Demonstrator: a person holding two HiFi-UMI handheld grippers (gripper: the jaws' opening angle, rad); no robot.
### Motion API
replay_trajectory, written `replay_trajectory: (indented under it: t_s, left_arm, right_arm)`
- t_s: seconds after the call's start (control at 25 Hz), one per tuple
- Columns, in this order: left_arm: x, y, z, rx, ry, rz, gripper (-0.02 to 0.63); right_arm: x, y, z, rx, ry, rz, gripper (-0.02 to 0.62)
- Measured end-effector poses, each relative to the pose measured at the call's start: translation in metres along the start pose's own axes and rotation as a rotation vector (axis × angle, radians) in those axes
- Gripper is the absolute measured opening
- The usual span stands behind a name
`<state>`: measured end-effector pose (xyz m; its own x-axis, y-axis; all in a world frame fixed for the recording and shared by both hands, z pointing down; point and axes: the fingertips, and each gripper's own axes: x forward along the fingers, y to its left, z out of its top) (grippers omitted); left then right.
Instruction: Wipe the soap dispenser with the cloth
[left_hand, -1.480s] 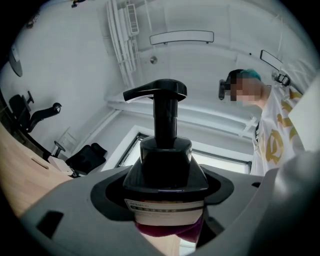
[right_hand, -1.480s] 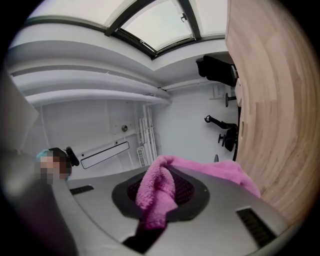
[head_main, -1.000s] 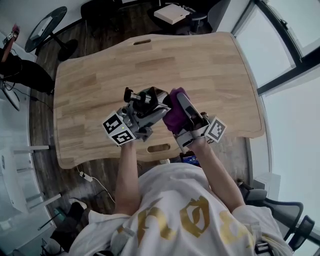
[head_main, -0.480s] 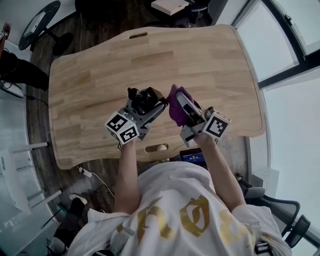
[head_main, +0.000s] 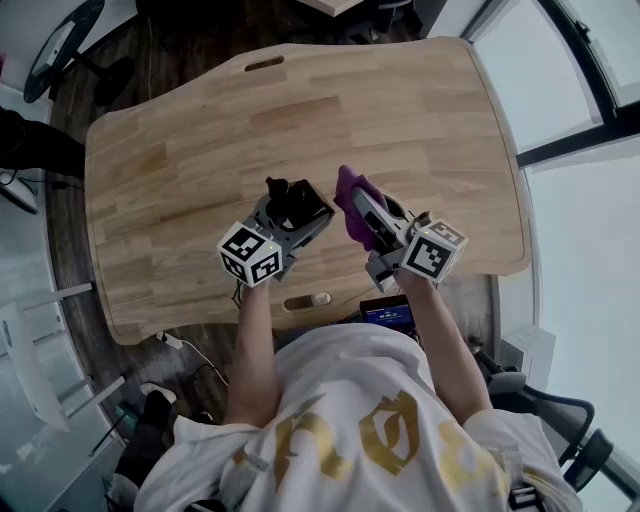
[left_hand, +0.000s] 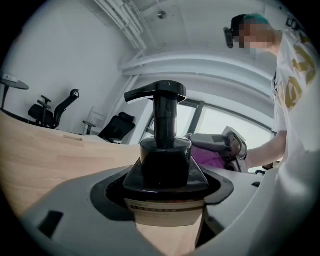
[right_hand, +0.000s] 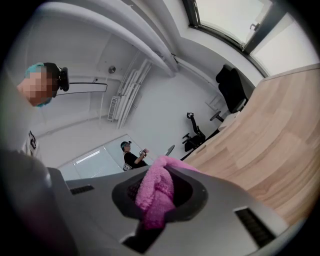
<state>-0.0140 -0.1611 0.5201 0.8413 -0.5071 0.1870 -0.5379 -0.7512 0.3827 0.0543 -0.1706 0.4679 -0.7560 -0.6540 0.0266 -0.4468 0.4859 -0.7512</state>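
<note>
Pink cloth (right_hand: 154, 192), soft and floppy, is pinched in the right tool (head_main: 366, 212). Left tool (head_main: 293, 214) clamps the stiff, probably slick soap dispenser (left_hand: 165, 165) just under its black pump collar, over the desk (head_main: 190, 150) near its front edge.

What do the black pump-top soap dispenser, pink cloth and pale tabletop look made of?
Black pump-top soap dispenser: likely plastic, glossy; highlights on the collar. Pink cloth: looks like microfibre, nubby pile. Pale tabletop: wood or laminate, matte, plank grain.
</note>
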Motion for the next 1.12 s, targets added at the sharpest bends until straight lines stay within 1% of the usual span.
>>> replay_trajectory:
  t_s: [0.2, 0.36, 0.56, 0.72, 0.84, 0.92, 1.12]
  left_arm:
    - [0.019, 0.008, -0.029, 0.025, 0.103, 0.003, 0.354]
    - [0.035, 0.019, -0.051, 0.005, 0.151, 0.007, 0.354]
    - [0.044, 0.032, -0.074, -0.003, 0.214, 0.009, 0.354]
    - [0.047, 0.042, -0.090, 0.032, 0.285, 0.020, 0.354]
    - [0.047, 0.044, -0.098, 0.067, 0.328, 0.011, 0.354]
    - [0.049, 0.044, -0.101, 0.079, 0.340, -0.001, 0.354]
    - [0.052, 0.047, -0.100, 0.094, 0.329, -0.006, 0.354]
  right_arm:
    - [-0.002, -0.026, -0.009, -0.063, 0.077, -0.065, 0.028]
    - [-0.003, -0.047, -0.019, -0.103, 0.139, -0.092, 0.028]
    - [-0.001, -0.069, -0.032, -0.195, 0.228, -0.157, 0.028]
    - [0.001, -0.080, -0.037, -0.224, 0.267, -0.183, 0.028]
    - [0.000, -0.089, -0.040, -0.230, 0.288, -0.209, 0.028]
    - [-0.001, -0.094, -0.043, -0.235, 0.307, -0.230, 0.028]
    - [-0.002, -0.106, -0.047, -0.247, 0.331, -0.272, 0.028]
